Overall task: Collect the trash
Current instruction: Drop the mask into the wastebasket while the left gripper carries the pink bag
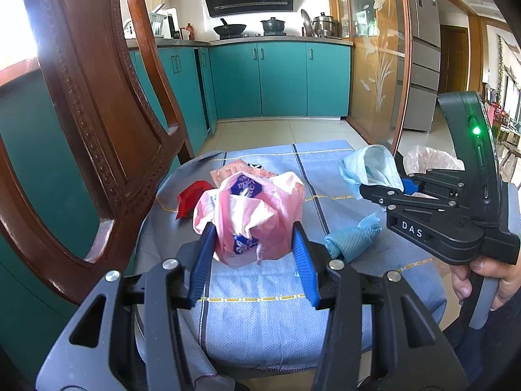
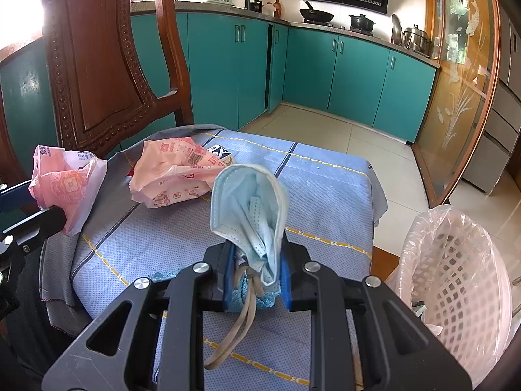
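Both tools are loaded. The left tool [image 1: 254,247] is clamped on a crumpled pink plastic wrapper [image 1: 257,218], held just above the cloth-covered counter [image 2: 325,195]. The right tool [image 2: 255,277], nearly closed, pinches a folded blue face mask [image 2: 250,208] with its ear loops dangling. The lined white bin [image 2: 456,260] stands at the right: best carry the mask right over the rim before letting go, it's light and floppy. Another pink wrapper [image 2: 176,172] waits on the far left.
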Action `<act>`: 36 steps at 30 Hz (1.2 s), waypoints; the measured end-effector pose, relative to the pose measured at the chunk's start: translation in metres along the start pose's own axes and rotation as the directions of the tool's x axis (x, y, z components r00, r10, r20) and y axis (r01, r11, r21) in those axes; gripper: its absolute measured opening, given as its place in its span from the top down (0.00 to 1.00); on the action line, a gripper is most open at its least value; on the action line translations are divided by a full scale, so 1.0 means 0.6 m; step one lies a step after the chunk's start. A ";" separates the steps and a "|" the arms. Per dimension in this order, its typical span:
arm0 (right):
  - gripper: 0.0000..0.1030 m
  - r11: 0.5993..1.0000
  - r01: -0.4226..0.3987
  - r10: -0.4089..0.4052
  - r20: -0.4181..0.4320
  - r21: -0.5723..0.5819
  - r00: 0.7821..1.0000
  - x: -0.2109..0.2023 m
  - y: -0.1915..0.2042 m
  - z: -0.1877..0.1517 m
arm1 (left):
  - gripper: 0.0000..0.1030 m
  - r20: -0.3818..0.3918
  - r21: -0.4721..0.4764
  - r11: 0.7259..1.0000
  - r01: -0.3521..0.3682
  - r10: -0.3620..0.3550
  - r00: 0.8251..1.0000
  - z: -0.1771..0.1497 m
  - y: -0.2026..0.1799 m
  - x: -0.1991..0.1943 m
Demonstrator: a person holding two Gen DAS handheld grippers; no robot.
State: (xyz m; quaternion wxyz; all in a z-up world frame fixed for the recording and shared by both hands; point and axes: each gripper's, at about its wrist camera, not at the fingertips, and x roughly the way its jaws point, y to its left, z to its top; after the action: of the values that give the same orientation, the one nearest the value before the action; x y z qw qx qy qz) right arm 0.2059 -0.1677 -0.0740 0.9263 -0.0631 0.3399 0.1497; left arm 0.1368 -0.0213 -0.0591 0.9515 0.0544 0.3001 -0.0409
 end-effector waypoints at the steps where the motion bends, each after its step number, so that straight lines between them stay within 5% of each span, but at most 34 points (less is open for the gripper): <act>1: 0.78 1.000 0.001 -0.001 0.001 0.000 1.000 0.000 0.001 0.000 | 0.54 -0.001 0.000 1.000 -0.001 0.001 1.000 -0.001 0.000 0.001; 10: 0.78 0.996 0.024 -0.030 0.076 0.086 0.997 -0.039 -0.041 0.013 | 0.54 -0.001 -0.009 1.000 0.026 -0.026 1.000 0.004 0.000 0.003; 17: 0.78 0.940 0.133 -0.188 0.149 0.315 0.971 -0.122 -0.181 -0.005 | 0.55 -0.002 -0.053 0.974 0.220 -0.221 0.975 0.054 -0.025 0.030; 21: 0.77 0.839 0.248 -0.332 0.096 0.484 0.938 -0.170 -0.289 -0.041 | 0.55 0.001 -0.012 0.942 0.336 -0.336 0.942 0.089 -0.086 0.054; 26: 0.73 0.721 0.310 -0.292 -0.133 0.620 0.947 -0.142 -0.372 -0.099 | 0.55 -0.064 0.056 0.880 0.472 -0.468 0.881 0.112 -0.205 0.099; 29: 0.63 0.655 0.241 -0.224 -0.120 0.716 0.967 -0.145 -0.399 -0.120 | 0.55 -0.130 0.085 0.838 0.538 -0.526 0.840 0.108 -0.280 0.123; 33: 0.41 0.617 0.253 -0.305 -0.070 0.745 0.950 -0.173 -0.406 -0.121 | 0.52 -0.182 0.144 0.796 0.588 -0.563 0.806 0.098 -0.370 0.141; 36: 0.36 0.582 0.228 -0.333 -0.027 0.781 0.943 -0.189 -0.415 -0.128 | 0.34 -0.201 0.168 0.754 0.634 -0.604 0.771 0.097 -0.410 0.150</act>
State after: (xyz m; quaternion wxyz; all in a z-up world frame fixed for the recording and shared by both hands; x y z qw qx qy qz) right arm 0.1569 -0.4471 -0.0550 0.8934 0.2970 0.2993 -0.1554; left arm 0.2164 -0.2766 -0.0829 0.8490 0.0625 0.3575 -0.3840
